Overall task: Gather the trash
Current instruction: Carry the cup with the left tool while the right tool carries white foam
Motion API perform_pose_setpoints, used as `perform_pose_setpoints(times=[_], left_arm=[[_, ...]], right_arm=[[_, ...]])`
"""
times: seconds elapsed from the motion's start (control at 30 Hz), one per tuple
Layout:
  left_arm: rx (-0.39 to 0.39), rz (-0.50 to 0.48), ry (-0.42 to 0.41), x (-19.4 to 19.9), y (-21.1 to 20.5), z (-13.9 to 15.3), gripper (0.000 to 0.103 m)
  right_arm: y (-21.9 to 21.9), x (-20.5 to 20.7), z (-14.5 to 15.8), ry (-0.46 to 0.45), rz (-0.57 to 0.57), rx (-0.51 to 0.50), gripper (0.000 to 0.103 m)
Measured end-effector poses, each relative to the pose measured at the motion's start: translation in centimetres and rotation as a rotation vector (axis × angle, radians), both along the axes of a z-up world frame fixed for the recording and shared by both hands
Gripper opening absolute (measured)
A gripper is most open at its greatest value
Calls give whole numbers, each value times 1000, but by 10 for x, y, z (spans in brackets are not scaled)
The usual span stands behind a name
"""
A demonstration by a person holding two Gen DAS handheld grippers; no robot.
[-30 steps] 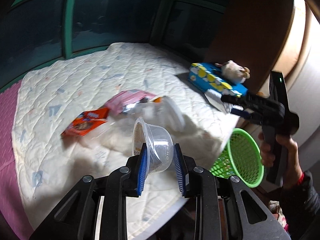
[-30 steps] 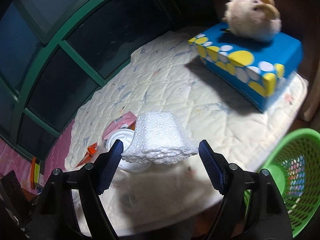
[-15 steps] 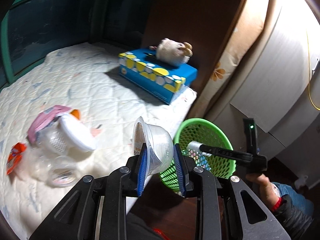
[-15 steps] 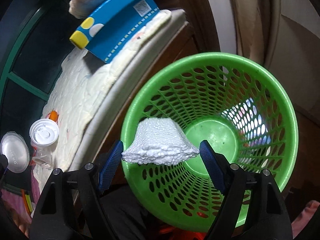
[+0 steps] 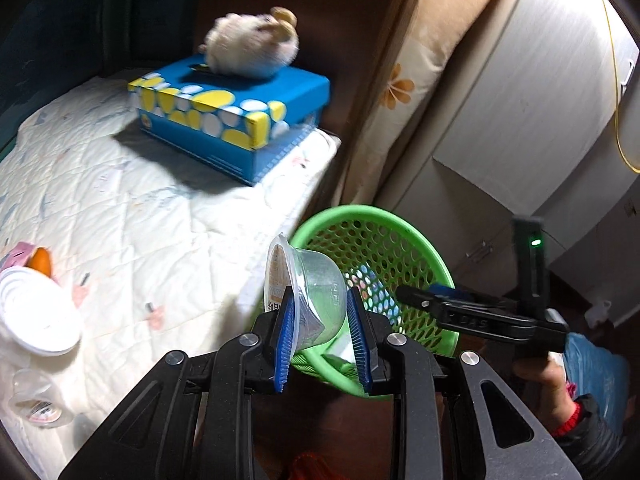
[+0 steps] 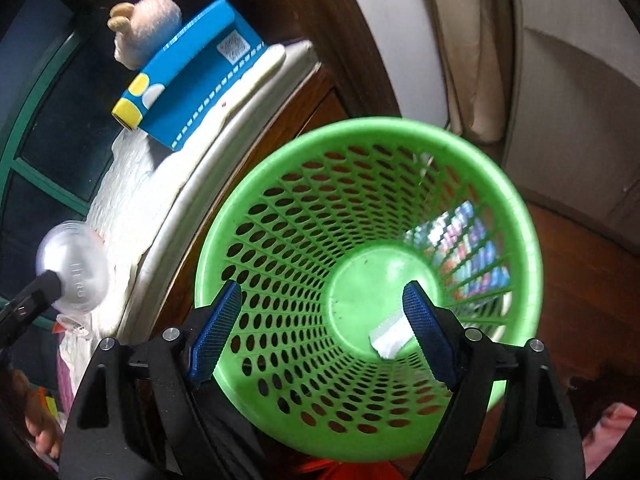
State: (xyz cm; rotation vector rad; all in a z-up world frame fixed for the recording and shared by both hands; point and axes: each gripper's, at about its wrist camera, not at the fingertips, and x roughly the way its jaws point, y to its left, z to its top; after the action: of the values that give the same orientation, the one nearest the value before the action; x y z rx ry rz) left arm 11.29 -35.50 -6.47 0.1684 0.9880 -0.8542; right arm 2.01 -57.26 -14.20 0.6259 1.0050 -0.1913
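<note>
My left gripper (image 5: 322,336) is shut on a clear plastic cup (image 5: 310,284) with a printed foil lid, held at the near rim of the green mesh basket (image 5: 400,248). The cup also shows in the right wrist view (image 6: 74,266). My right gripper (image 6: 324,332) is open and empty above the basket's mouth (image 6: 280,184). A white foam piece (image 6: 390,338) lies on the basket's bottom. The right gripper also shows in the left wrist view (image 5: 436,300), over the basket.
A quilted white mattress (image 5: 140,220) holds a blue and yellow tissue box (image 5: 228,120) with a plush toy (image 5: 252,46) on top. A white lidded cup (image 5: 38,316) and other wrappers lie at its left edge. A wooden bed frame (image 6: 256,148) borders the basket.
The white foam piece left my right gripper and now lies in the basket; the jaws stand open. My left gripper carried the clear cup from over the mattress to the basket's rim.
</note>
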Motion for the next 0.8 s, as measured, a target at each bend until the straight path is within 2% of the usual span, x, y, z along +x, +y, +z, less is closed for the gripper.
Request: perform_pose_setpoints(times=[0.2,0.3,0.8], left_arm=[[40,-83,38,-7,-42,-23,25],[62,-126,58,-12,-62,-35,26],[166,-227,194,-31,-125,-101,26]], right_arm=[[-7,-30,31,-40,-33,-131,85],[-11,-43,38,-48,-54,-158,86],[-26,-88,17,-30,-161,-106,86]])
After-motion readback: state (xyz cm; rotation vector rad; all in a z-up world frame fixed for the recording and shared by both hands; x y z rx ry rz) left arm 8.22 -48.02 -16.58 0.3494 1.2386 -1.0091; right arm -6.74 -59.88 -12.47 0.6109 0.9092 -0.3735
